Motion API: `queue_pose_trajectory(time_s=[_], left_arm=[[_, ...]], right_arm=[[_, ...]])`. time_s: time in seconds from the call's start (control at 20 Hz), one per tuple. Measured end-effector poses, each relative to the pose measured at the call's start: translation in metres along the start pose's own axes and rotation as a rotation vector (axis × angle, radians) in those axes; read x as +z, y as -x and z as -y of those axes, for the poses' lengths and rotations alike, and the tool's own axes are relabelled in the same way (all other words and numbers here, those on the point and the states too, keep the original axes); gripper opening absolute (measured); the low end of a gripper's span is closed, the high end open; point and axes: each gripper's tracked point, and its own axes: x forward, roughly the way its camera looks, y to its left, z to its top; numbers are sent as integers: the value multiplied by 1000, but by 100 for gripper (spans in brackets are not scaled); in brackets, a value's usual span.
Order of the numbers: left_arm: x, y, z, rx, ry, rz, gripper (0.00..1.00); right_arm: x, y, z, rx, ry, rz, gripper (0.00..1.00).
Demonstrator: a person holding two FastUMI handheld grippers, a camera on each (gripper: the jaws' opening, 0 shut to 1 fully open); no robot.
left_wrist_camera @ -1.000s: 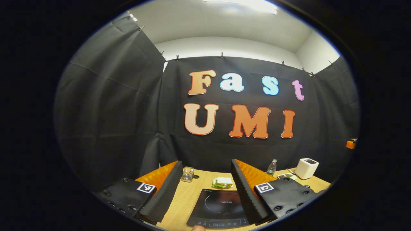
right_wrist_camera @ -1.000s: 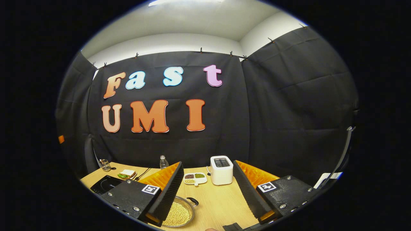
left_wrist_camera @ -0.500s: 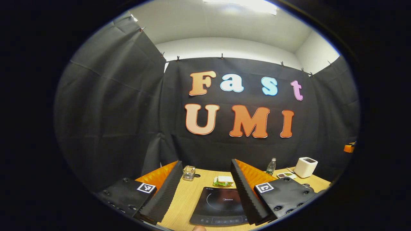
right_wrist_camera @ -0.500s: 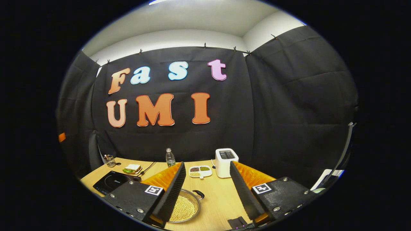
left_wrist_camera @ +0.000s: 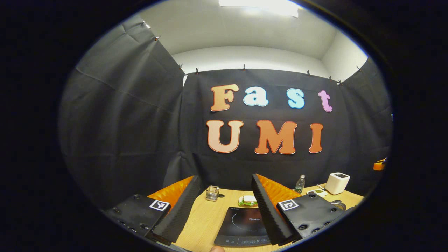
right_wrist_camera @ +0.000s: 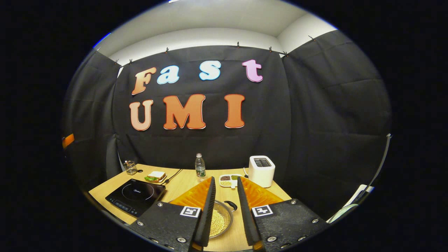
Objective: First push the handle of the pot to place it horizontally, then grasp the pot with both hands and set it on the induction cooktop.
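In the right gripper view a steel pot (right_wrist_camera: 219, 222) full of pale beans sits on the wooden table (right_wrist_camera: 182, 182), low between my fingers. One black loop handle (right_wrist_camera: 231, 205) points toward the back right; its opposite side is hidden behind a finger. My right gripper (right_wrist_camera: 225, 180) hovers above the pot, jaws drawn close with a narrow gap and nothing held. The black induction cooktop (right_wrist_camera: 135, 196) lies to the pot's left. In the left gripper view my left gripper (left_wrist_camera: 224, 176) is wide open above the cooktop (left_wrist_camera: 245, 226).
Along the back of the table stand a glass (right_wrist_camera: 130, 167), a sandwich on a plate (right_wrist_camera: 155, 176), a water bottle (right_wrist_camera: 200, 167), a divided dish of beans (right_wrist_camera: 228, 180) and a white toaster (right_wrist_camera: 261, 170). A cable (right_wrist_camera: 173, 176) runs behind the cooktop.
The right gripper's fingers have drawn much closer together, and it has risen and swung toward the pot. The left gripper has shifted a little; its fingers stay wide apart.
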Motion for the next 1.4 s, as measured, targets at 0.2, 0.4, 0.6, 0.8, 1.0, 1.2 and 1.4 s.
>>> queue_pose_trajectory(time_s=[0.2,0.4,0.6,0.8,1.0,1.2,1.4], left_arm=[[-3,-1,-3,3,-2,-6,97],[-7,-2,-6,8,7,-19,97],[-11,-4,-3,2,7,-31,97],[-14,-4,-1,1,6,-41,97],[-17,-6,2,7,-10,-50,97],[-23,-6,7,-8,-3,-70,97],[-28,-7,9,-13,-2,-80,97]], right_arm=[[-22,-4,-17,36,4,-54,22],[-50,-7,-36,90,1,-137,9],[-89,-10,-53,145,-10,-238,5],[-138,-5,-78,228,2,-369,5],[-183,5,-108,318,14,-487,5],[-220,20,-136,406,23,-591,5],[-236,28,-160,471,43,-631,3]])
